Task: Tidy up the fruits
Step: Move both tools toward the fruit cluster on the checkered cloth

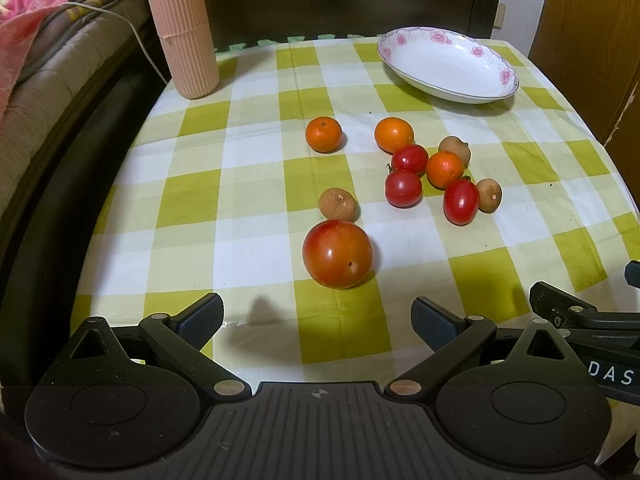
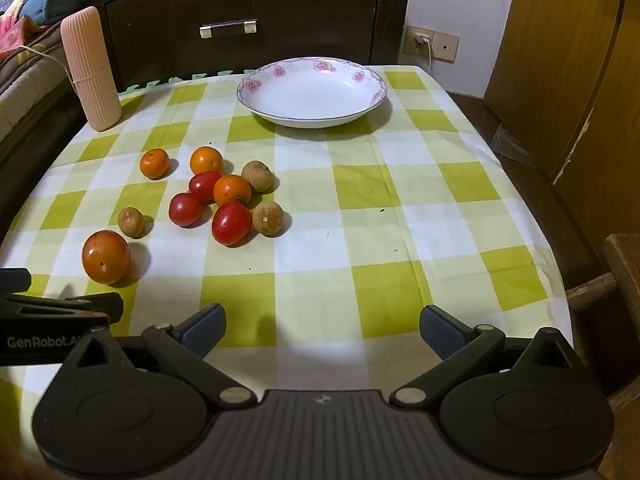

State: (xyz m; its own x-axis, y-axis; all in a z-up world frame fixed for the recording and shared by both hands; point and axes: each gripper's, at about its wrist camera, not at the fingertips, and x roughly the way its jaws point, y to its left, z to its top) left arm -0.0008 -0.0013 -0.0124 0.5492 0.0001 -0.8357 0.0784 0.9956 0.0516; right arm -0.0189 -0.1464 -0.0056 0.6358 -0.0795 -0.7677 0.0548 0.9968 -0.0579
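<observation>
Loose fruit lies on a green-and-white checked tablecloth [image 1: 256, 152]. Nearest my left gripper [image 1: 318, 318] is a big red-orange tomato [image 1: 337, 253] [image 2: 106, 256], with a brown longan [image 1: 337, 204] [image 2: 131, 222] just behind it. Farther off sit three small oranges [image 1: 323, 134] [image 2: 206, 160], three red cherry tomatoes [image 1: 461, 201] [image 2: 231, 223] and two more longans [image 2: 268, 218]. A white flowered dish [image 1: 448, 66] [image 2: 312, 90] stands empty at the back. Both grippers are open and hold nothing; my right gripper [image 2: 322, 326] hovers over bare cloth at the near edge.
A ribbed pink cylinder [image 1: 180, 28] [image 2: 91, 70] stands upright at the back left corner. A dark drawer front [image 2: 228, 28] rises behind the table. Bedding and a white cable [image 1: 132, 28] lie to the left, wooden furniture [image 2: 560, 60] to the right.
</observation>
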